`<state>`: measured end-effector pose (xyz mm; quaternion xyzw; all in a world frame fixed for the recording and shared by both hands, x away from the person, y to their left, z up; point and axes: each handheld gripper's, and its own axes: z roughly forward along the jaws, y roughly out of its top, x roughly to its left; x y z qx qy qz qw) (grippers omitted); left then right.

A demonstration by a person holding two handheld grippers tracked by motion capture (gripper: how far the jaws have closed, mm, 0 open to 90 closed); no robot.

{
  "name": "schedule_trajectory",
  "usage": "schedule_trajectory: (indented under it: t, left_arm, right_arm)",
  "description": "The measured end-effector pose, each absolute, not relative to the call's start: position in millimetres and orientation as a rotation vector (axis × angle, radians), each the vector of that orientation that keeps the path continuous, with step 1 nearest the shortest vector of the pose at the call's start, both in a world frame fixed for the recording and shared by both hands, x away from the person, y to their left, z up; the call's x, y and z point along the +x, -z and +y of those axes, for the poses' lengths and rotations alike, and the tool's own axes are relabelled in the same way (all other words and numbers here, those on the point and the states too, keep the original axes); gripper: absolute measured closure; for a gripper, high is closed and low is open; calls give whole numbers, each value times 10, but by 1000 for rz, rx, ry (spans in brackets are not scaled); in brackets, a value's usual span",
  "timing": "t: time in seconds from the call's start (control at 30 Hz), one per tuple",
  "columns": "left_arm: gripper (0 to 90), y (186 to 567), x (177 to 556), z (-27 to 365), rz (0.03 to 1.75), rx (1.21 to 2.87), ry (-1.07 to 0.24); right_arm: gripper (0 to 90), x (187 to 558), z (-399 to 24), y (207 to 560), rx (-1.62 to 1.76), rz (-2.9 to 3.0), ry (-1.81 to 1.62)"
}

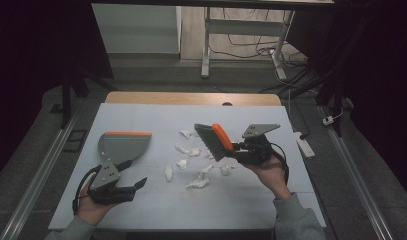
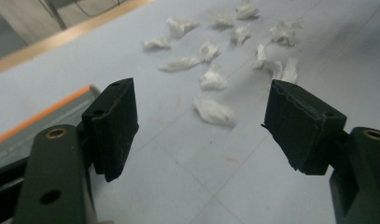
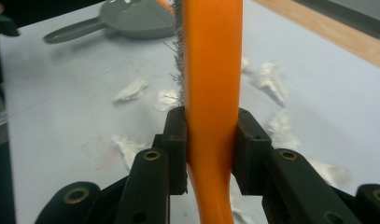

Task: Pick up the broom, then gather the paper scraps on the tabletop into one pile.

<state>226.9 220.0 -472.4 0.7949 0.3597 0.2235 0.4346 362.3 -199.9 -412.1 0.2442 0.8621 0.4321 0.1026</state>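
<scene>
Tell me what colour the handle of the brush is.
Orange. The brush handle shows best in the right gripper view, clamped between the right gripper pads.

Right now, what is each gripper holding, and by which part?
The right gripper is shut on the brush, gripping its orange handle. The left gripper is open and holds nothing; the dustpan lies beside it.
</scene>
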Motion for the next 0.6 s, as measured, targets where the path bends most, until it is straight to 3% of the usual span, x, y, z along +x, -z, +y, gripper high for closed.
schedule_trajectory:
  t: [0.6]
  left_arm:
    - [257, 4781, 2239, 2342, 949, 1946, -537]
  right_arm:
    - [691, 3826, -2231, 4167, 868, 2464, -1230]
